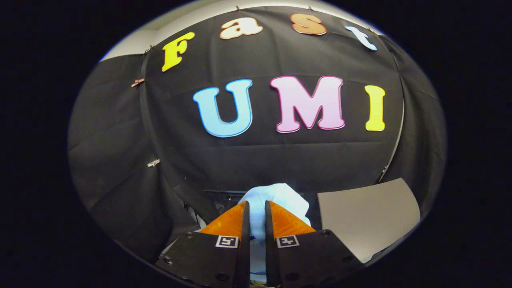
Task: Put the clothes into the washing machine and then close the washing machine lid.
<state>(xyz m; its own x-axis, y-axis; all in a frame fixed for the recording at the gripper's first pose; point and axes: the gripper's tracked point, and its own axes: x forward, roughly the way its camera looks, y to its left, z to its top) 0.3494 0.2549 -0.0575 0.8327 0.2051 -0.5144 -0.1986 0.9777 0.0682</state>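
Gripper: the gripper point(256, 208) is held up and looks forward at the booth's black cloth wall point(280, 160); its two fingers stand close together with a narrow gap between them.
Gripper state: clamped on the cloth; the light fabric fills the gap between the fingers point(230, 220) and both press on it from either side.
Clothes: a crumpled white and pale blue piece of clothing point(280, 198), soft fabric, bunched into a rounded lump. It sits between the fingertips and bulges out above and just beyond them, spilling a little to the right of the right finger. A thin strip of it runs down the gap towards the gripper's body.
Flat panel: a plain light grey flat panel point(368, 218) lies just to the right of the fingers and beyond them, tilted, its near corner beside the gripper's right side. Whether it is the washing machine's lid or a worktop cannot be told.
Behind the clothing: a dark, cluttered edge point(224, 197) shows just beyond the left fingertip, low against the cloth wall; what it is cannot be made out.
Wall fixings: small clips point(153, 163) pin the black cloth on the left.
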